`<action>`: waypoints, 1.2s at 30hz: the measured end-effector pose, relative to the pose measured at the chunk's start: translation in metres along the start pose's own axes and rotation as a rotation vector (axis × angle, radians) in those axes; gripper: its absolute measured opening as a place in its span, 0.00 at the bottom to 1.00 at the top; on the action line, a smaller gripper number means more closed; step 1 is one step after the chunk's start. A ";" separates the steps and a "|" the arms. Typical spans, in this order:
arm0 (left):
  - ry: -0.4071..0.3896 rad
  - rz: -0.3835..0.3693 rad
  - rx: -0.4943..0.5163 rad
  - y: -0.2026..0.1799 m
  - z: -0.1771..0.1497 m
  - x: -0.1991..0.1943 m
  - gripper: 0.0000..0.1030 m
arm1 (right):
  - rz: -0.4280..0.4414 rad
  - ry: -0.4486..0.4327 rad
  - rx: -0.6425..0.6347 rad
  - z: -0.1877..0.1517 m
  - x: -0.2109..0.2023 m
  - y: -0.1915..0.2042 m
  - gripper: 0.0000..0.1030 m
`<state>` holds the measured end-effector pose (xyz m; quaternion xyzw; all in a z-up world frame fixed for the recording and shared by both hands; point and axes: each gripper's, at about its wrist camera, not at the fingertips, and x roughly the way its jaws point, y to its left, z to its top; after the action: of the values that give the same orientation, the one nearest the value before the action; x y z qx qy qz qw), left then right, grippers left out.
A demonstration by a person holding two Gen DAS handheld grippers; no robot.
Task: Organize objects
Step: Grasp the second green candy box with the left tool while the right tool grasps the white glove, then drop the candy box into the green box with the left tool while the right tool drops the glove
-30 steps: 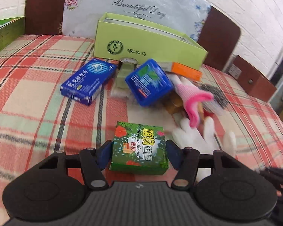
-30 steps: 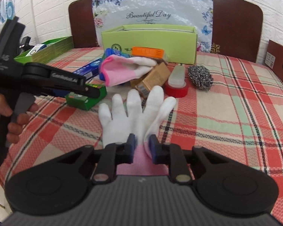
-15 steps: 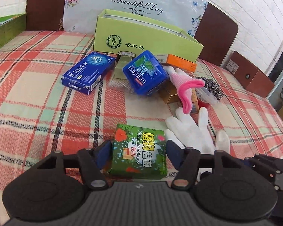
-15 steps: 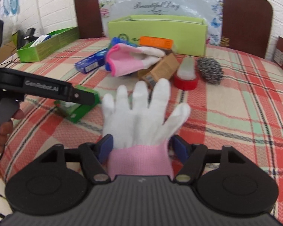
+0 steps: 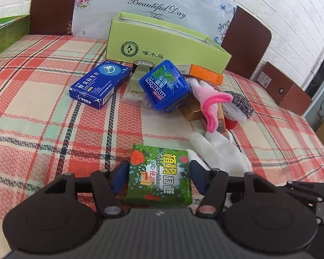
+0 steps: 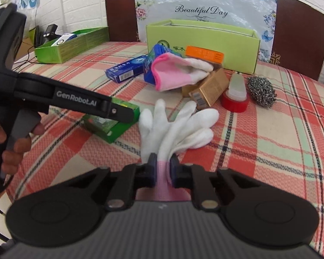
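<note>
**Inspector:** State of the two grippers?

**Assistant:** The right gripper (image 6: 162, 168) has just been closing, and its jaws now pinch the pink cuff of the white glove (image 6: 179, 127). The glove's fingers fan out ahead of the jaws, so its long axis runs straight forward from that gripper toward the far edge of the table (image 6: 280, 142). The left gripper (image 5: 159, 176) stands about half open with the green box (image 5: 159, 178) between its pads; the pads appear to press its two sides, though contact is hard to confirm.

**Inspector:** Where do the task items lie?

**Assistant:** Both sit near the front edge, just beside each other, the box on the glove's left. The right hand is nearer the glove, the left nearer the box. The lime-green carton (image 6: 202, 43) stands at the far edge, directly ahead, well apart from both.

**Inspector:** Count?

**Assistant:** Two gloves: the held one and a second glove (image 6: 175, 73) on the pile. One blue tin (image 5: 164, 85), one blue packet (image 5: 99, 84), one orange packet (image 6: 204, 54), one steel scourer (image 6: 261, 91), one red tape roll (image 6: 235, 103), and at least one gold box (image 6: 209, 90).
</note>
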<state>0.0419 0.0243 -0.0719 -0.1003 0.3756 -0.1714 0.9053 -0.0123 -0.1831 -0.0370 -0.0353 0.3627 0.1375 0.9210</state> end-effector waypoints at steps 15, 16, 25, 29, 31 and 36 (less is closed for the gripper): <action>-0.235 -0.059 0.087 -0.019 0.085 -0.061 0.61 | 0.055 -0.263 0.065 0.077 -0.066 -0.042 0.10; -0.253 -0.055 0.095 -0.020 0.094 -0.063 0.61 | 0.055 -0.263 0.065 0.077 -0.066 -0.042 0.10; -0.319 -0.061 0.064 -0.015 0.183 -0.044 0.61 | 0.041 -0.384 0.008 0.162 -0.049 -0.063 0.10; -0.335 -0.048 0.041 -0.013 0.220 -0.017 0.61 | 0.033 -0.417 -0.034 0.202 -0.017 -0.074 0.10; -0.326 -0.056 0.045 -0.011 0.237 0.002 0.61 | 0.042 -0.389 -0.055 0.227 0.019 -0.085 0.10; -0.287 -0.026 0.024 0.003 0.268 0.057 0.61 | 0.032 -0.350 -0.098 0.252 0.066 -0.094 0.10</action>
<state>0.2716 0.0196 0.0770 -0.1179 0.2390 -0.1713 0.9485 0.2256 -0.2163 0.0998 -0.0497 0.1905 0.1737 0.9649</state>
